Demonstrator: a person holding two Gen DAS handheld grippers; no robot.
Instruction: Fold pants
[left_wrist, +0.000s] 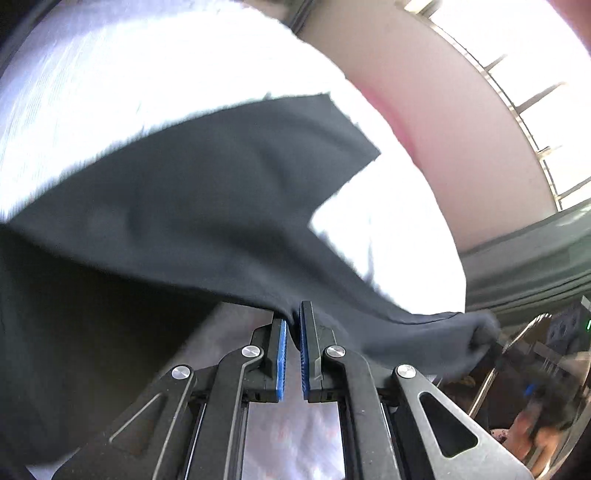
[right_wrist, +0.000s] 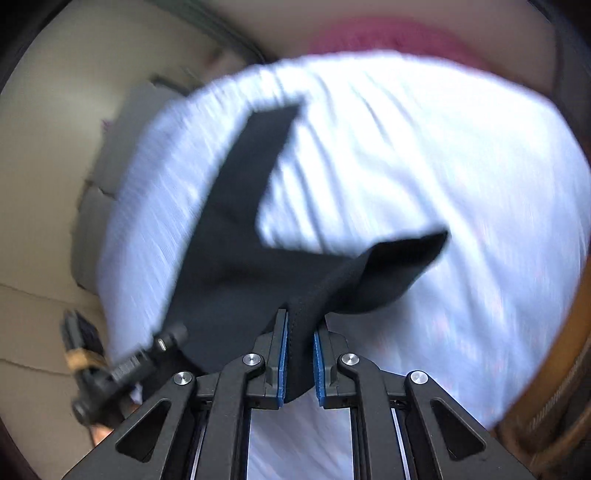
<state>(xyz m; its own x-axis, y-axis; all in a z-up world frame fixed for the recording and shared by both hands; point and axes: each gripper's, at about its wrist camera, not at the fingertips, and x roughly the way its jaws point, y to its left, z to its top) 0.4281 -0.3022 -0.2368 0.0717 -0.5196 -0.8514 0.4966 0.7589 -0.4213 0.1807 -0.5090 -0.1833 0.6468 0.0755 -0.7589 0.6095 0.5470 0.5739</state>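
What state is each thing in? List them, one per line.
Left tongs: shut on the pants, pinching a thin bit of cloth.
Right tongs: shut on the pants, clamping a thick seamed edge.
Pants: dark, unfolded, near edge lifted by both tongs, legs spread apart on the sheet.
Sheet: white, wrinkled, spread under the pants.

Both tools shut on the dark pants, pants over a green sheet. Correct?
Not quite: the sheet is white, not green, as the right wrist view shows. The rest holds: the left tool and the right tool are both shut on the dark pants.
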